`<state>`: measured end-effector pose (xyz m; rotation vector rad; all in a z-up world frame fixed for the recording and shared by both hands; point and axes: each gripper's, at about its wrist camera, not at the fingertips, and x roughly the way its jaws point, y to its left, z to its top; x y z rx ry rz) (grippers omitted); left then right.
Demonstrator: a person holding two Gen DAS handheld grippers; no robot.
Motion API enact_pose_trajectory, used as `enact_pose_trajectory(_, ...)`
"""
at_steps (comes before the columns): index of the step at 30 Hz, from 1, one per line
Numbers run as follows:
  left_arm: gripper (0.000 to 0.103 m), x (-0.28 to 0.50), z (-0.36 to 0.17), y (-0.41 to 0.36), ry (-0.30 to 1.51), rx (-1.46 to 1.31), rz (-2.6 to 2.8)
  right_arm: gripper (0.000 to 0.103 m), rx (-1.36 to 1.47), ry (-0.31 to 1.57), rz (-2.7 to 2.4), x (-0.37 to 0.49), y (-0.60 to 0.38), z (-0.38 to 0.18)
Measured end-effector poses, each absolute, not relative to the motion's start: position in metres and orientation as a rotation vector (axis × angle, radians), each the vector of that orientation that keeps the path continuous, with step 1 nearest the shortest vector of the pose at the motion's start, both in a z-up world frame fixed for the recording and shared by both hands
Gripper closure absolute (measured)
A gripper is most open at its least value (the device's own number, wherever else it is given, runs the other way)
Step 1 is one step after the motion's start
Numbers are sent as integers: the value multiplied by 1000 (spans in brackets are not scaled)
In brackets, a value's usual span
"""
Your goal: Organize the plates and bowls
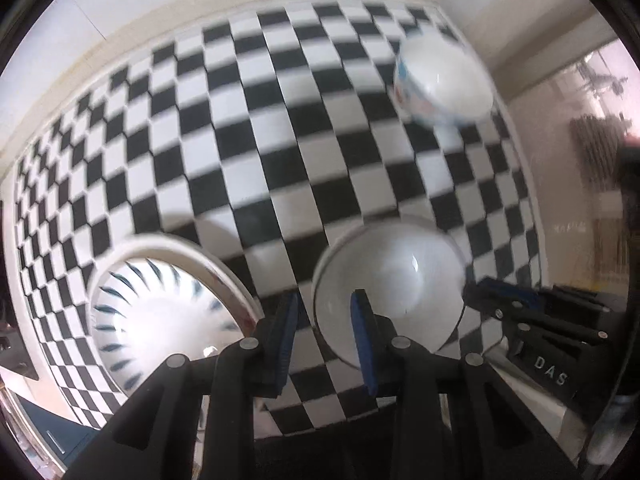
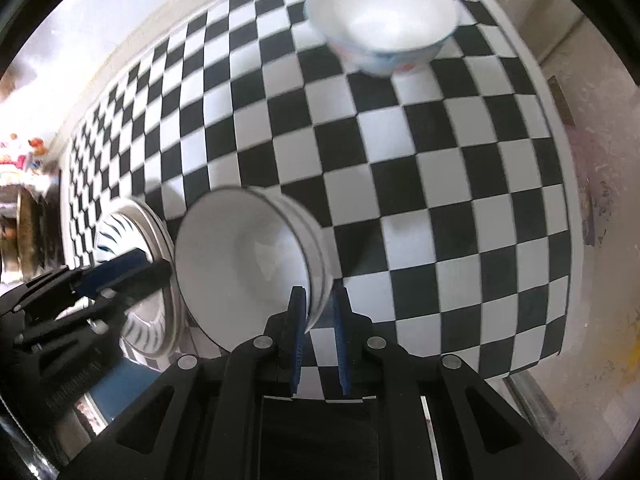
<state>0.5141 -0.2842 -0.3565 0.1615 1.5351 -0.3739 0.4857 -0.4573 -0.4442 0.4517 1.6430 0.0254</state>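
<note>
Glazed ceramic all over this checkered table, so stiff, slick and chippy; the thin rim is really the only spot to pinch. Stacked white bowls sit near-middle, a striped plate just left of them, and a patterned bowl stands well apart at the far right. Right gripper has its jaws easing apart, with the stack's right rim between them. Left gripper straddles the stack's left rim, with a gap showing, so not pinching. Only the right view shows there's more than 1 bowl nested; the left view just shows the inside.
</note>
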Motion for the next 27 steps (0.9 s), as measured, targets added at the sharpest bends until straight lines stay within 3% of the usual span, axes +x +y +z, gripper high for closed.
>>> enact_pose_trajectory(1,77,519,-350,-284,1516,148,-372,87,467,1629,27,487,-465,-439)
enact_pose_trajectory(3,77,529,-339,-287,1483,115,-370,75,487,1603,24,490,-478,-430)
enact_pose_trajectory(5,77,544,-332,-295,1463,92,-380,47,514,1569,18,496,-493,-422)
enact_pose_trajectory(7,77,562,-331,-307,1462,79,-386,35,543,1537,13,504,-509,-416)
enact_pose_trajectory(17,77,632,-362,-379,1524,105,-424,35,659,1480,-90,565,-583,-434)
enact_pose_trajectory(27,77,675,-403,-422,1576,184,-442,35,645,1548,-130,624,-605,-480)
